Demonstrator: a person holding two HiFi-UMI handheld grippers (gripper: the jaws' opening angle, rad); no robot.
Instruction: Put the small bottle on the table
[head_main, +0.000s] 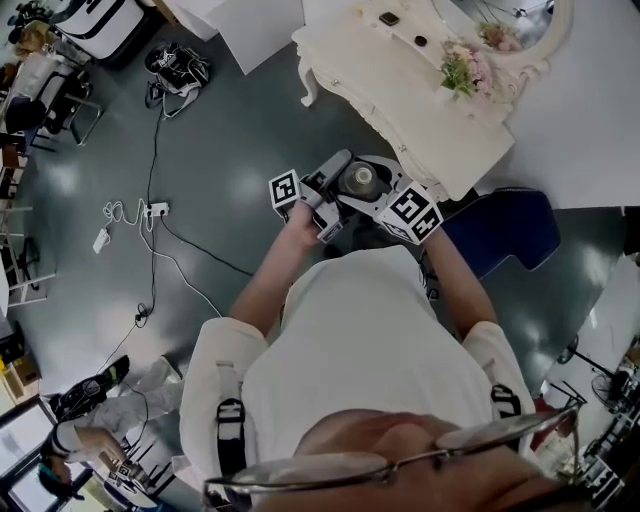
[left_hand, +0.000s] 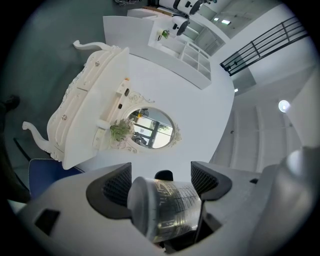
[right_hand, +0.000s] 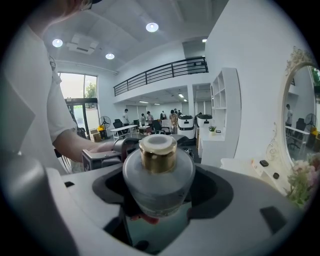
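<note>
While the white dressing table (head_main: 400, 90) stands just ahead, the small bottle (right_hand: 158, 182) is off it, held upright in the air before the person's chest, over the grey floor (head_main: 220, 130). Closed snugly round the frosted body is the right gripper (head_main: 378, 192), with the gold collar (right_hand: 157, 160) and pale cap rising clear above its jaws. From the other side comes the left gripper (head_main: 332, 195), jaws part-open with the bottle lying crosswise between the pads; whether they press on it is unclear

Oval mirror (left_hand: 152, 129), pink flowers (head_main: 466, 70), floor power strip (head_main: 155, 209).
</note>
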